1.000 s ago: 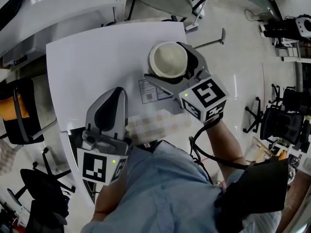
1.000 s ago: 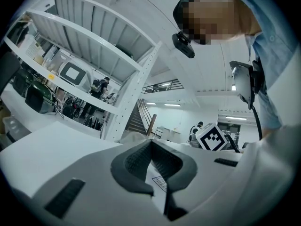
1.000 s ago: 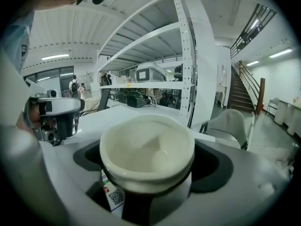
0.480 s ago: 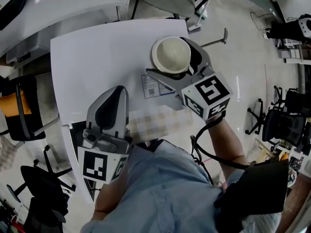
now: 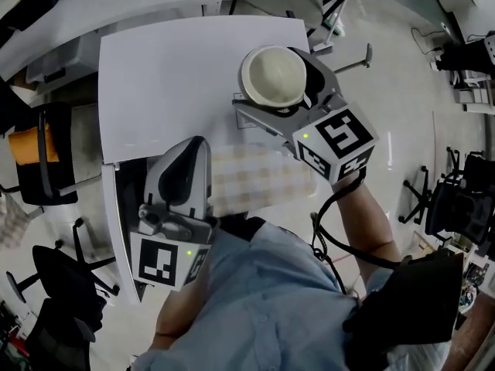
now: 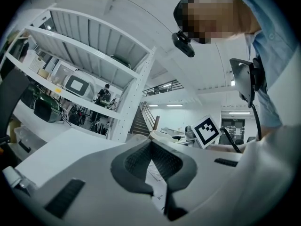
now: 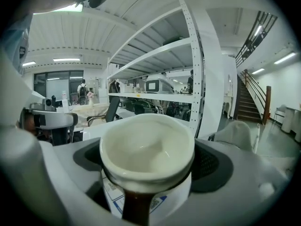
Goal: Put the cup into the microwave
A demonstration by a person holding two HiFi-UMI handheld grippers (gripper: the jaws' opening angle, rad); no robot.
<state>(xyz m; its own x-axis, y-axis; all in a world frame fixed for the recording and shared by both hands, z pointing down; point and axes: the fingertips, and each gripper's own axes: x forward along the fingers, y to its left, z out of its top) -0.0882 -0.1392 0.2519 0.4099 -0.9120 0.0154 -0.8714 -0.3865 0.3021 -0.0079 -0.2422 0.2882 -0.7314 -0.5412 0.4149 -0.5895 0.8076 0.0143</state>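
Note:
A cream cup [image 5: 272, 76] with a printed label on its side is held over the right part of the white table [image 5: 170, 76]. My right gripper [image 5: 282, 103] is shut on the cup, one finger on each side of its body. In the right gripper view the cup [image 7: 146, 147] fills the space between the jaws of the right gripper [image 7: 148, 159], and its inside looks empty. My left gripper [image 5: 188, 157] hangs at the table's near edge, shut and holding nothing. Its dark pads meet in the left gripper view [image 6: 153, 161].
White shelving [image 7: 197, 79] stands beyond the table, with a white box with a dark front [image 7: 157, 84] on one shelf. A printed sheet [image 6: 154, 173] lies on the table. Black office chairs [image 5: 46, 153] stand left of the table, and another [image 5: 456, 199] to the right.
The table has slid up and to the right in the head view. Both grippers now sit nearer its front edge. The cup stays gripped in the right gripper.

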